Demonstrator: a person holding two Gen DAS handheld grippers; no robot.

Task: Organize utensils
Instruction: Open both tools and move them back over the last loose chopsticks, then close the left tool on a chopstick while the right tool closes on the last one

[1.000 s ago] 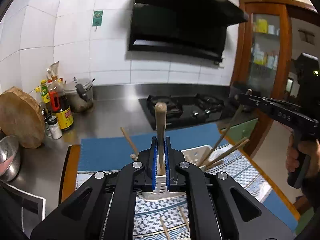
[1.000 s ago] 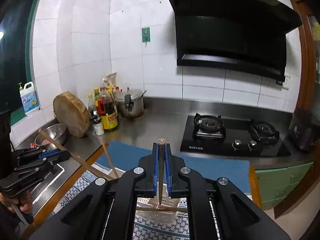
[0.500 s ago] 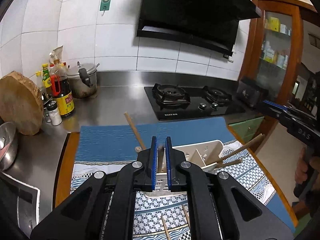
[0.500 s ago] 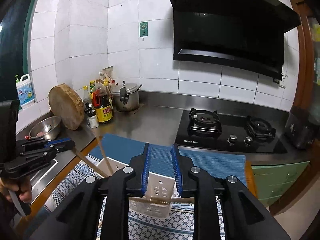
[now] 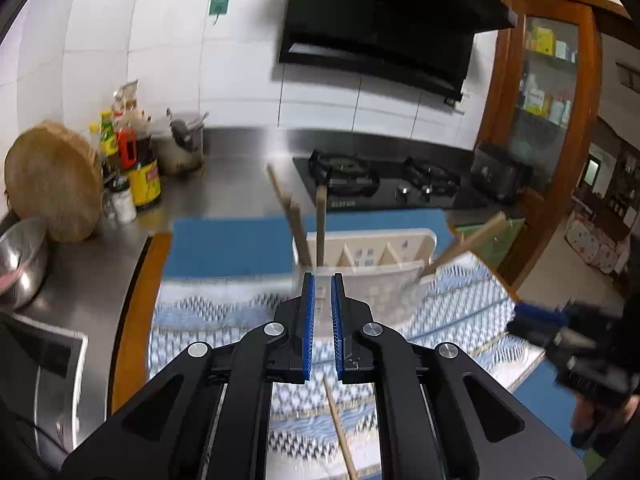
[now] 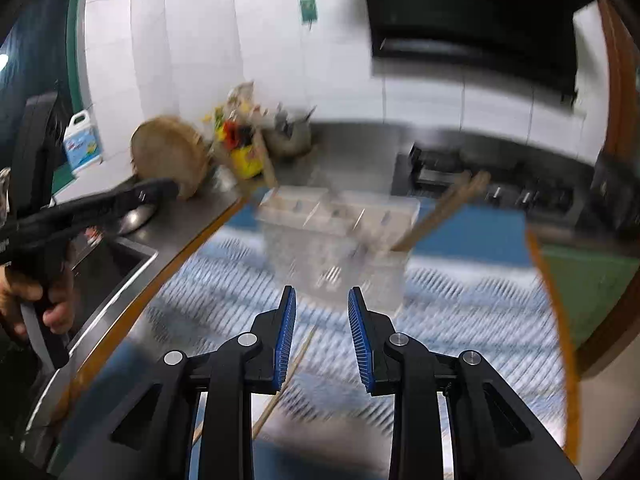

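Left wrist: left claw (image 5: 322, 320) narrow gap, empty, right wrist: right claw (image 6: 322, 340) wide, caddy (image 6: 340, 240) blurred

From my left gripper (image 5: 322, 292) the way ahead is narrow: the white utensil basket (image 5: 372, 256) stands just beyond its fingertips, and two upright chopsticks (image 5: 320, 228) rise from the basket's left compartment right on my line. More sticks (image 5: 464, 246) lean out to the right, blocking that side. Left of the basket the blue mat (image 5: 228, 246) lies bare. A loose chopstick (image 5: 338, 428) lies on the patterned cloth (image 5: 208, 320) under my jaws. My right gripper (image 6: 322, 312) has blurred cloth ahead, then the basket; another stick (image 6: 288, 372) lies near its left finger. The counter edge (image 6: 168, 264) and sink bound the left.
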